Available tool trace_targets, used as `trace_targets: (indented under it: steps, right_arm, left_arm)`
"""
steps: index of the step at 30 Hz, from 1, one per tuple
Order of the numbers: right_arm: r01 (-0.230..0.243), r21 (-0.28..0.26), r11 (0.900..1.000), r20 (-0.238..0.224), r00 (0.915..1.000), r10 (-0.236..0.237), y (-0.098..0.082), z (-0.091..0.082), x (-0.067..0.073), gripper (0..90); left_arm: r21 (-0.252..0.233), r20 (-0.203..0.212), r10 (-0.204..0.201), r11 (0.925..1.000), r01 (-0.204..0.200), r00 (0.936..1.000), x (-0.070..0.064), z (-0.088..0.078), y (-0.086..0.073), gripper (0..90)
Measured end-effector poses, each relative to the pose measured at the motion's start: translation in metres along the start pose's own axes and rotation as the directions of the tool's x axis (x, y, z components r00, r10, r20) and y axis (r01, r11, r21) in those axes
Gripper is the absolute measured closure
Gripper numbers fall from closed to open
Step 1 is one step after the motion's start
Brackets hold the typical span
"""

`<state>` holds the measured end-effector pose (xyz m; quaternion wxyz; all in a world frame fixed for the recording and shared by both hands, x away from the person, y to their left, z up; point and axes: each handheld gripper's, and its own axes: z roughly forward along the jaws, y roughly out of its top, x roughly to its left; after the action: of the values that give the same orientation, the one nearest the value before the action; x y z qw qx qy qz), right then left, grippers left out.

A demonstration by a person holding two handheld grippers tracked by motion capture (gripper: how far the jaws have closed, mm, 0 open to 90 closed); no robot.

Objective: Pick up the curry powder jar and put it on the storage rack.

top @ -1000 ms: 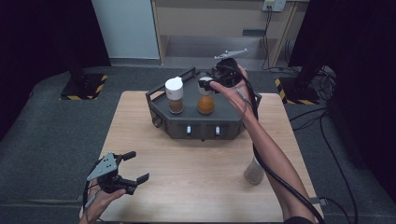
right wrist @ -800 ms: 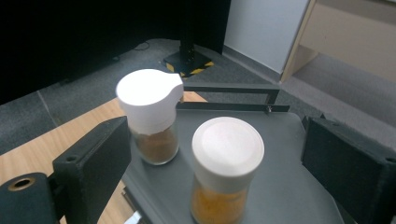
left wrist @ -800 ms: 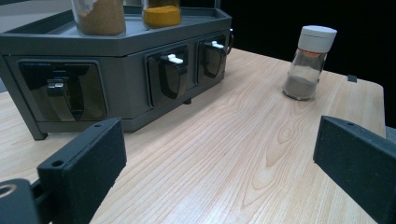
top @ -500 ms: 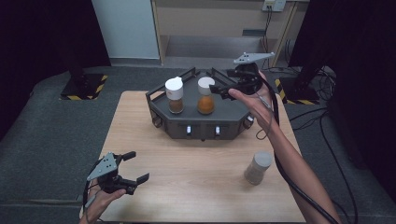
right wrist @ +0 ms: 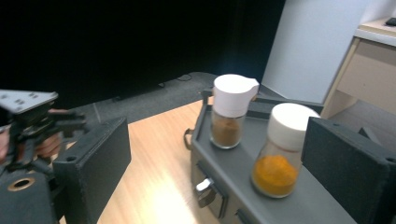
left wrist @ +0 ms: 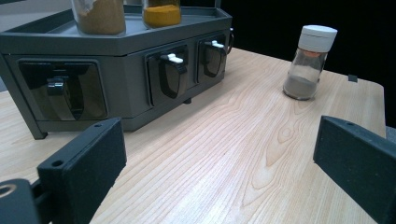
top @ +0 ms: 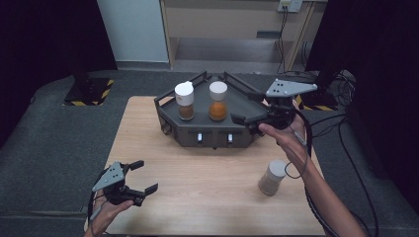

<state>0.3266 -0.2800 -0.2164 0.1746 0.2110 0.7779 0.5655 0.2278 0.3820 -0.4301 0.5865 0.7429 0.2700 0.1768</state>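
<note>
The grey rack (top: 212,129) carries two upright jars; the orange-spice jar (top: 217,101) stands just left of the right gripper (top: 249,123), whose fingers gape empty. Left gripper (top: 141,175) rests open, empty, far across the worktop (top: 207,192)

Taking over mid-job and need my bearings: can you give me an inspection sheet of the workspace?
Surface: wooden table, no spills seen.
Job's things: grey rack holds a brown spice jar and an orange spice jar, both upright and capped; a grey spice jar stands apart on the table.
Clutter: nothing seen.
Grippers: left hand-held gripper open above the table's near left corner; right hand-held gripper open at the rack's right end, holding nothing.
Cables: one trails along the right forearm.
Surroundings: dark carpet, cabinet behind.
</note>
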Motion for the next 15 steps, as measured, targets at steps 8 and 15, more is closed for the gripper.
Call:
trace_targets:
  steps: [8,15]
  right_arm:
    - [0.05,-0.014,0.999,0.001,0.9988,-0.05,-0.018,-0.019,0.023,8.8]
    - [0.067,-0.023,0.997,0.007,0.9977,-0.067,-0.038,-0.032,0.039,8.7]
  left_arm:
    - [0.0,0.0,-0.001,1.0,0.001,1.0,0.0,0.0,0.0,1.1]
    - [0.0,0.001,0.0,1.0,0.0,1.0,0.0,0.0,0.0,1.1]
